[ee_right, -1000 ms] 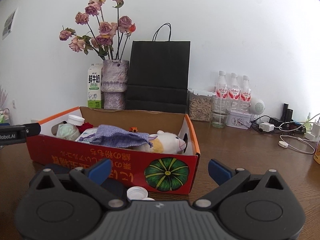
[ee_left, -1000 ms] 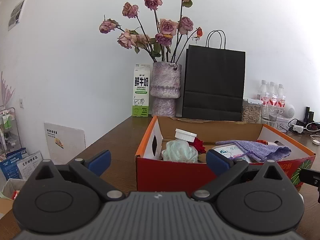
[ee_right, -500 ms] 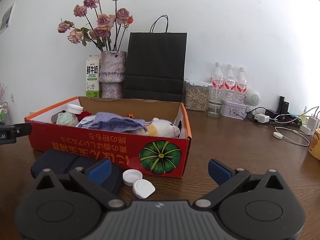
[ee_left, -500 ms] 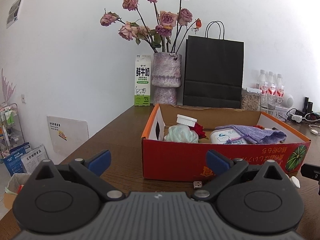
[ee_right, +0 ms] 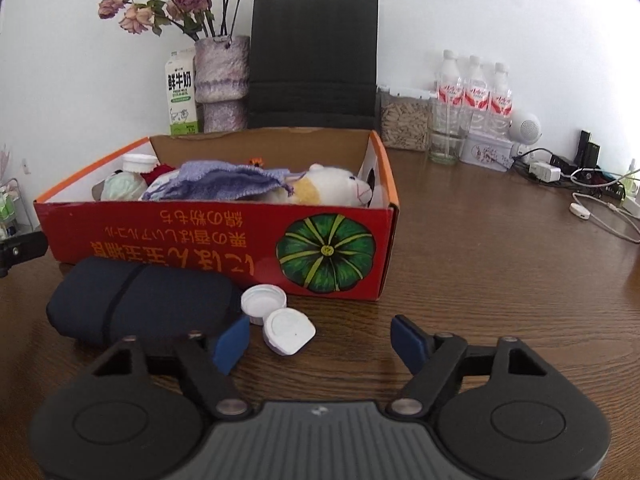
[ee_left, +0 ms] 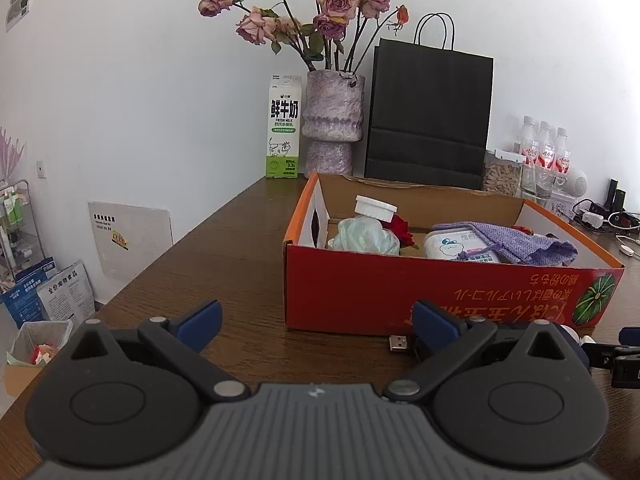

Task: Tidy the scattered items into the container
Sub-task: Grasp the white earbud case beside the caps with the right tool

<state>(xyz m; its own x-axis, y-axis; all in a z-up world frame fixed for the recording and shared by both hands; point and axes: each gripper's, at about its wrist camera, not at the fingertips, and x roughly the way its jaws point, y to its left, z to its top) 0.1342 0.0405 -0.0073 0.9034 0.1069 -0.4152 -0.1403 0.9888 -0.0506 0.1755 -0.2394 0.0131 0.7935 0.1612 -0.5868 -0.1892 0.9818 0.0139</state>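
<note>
Both grippers hang empty over the brown table (ee_right: 500, 280), jaws spread wide. Nearest the right gripper (ee_right: 320, 342) lie two white caps (ee_right: 286, 330), just ahead and slightly left of the gap between its fingers; this hand looks the closer one for them. Touching them on the left, a dark blue pouch (ee_right: 140, 306) lies with its long axis across the view, parallel to the box front. The left gripper (ee_left: 316, 318) has a small USB plug (ee_left: 398, 343) by its right finger. Behind stands the red cardboard box (ee_right: 224, 240), already holding a plush toy (ee_right: 332, 186), purple cloth (ee_right: 224, 178) and jar (ee_left: 374, 208); its front wall must be cleared. Vase, milk carton and black bag stand beyond
</note>
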